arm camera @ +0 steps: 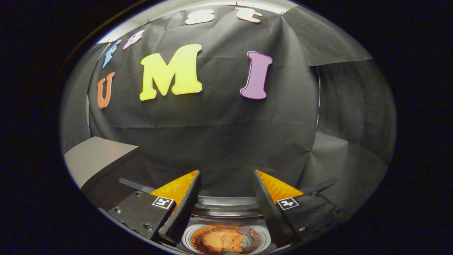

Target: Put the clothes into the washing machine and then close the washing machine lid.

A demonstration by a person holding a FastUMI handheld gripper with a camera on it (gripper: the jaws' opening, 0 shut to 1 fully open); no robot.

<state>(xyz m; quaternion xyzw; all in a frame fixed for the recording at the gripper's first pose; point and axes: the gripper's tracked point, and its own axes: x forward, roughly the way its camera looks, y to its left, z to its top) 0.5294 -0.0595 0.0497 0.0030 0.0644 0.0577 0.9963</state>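
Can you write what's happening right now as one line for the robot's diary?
gripper: open, holding nothing | orange clothes: inside washing machine drum, below fingers | lid: not yet closed

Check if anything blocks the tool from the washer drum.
Nothing visible does. The tool hangs open and holds nothing, above the washer's open drum. Orange clothes already lie inside, between the fingers.

A black cloth wall (219, 141), creased and pinned along its top, is hanging across the back of the booth. A flat grey panel (93, 156) is lying off to one side, catching the light.
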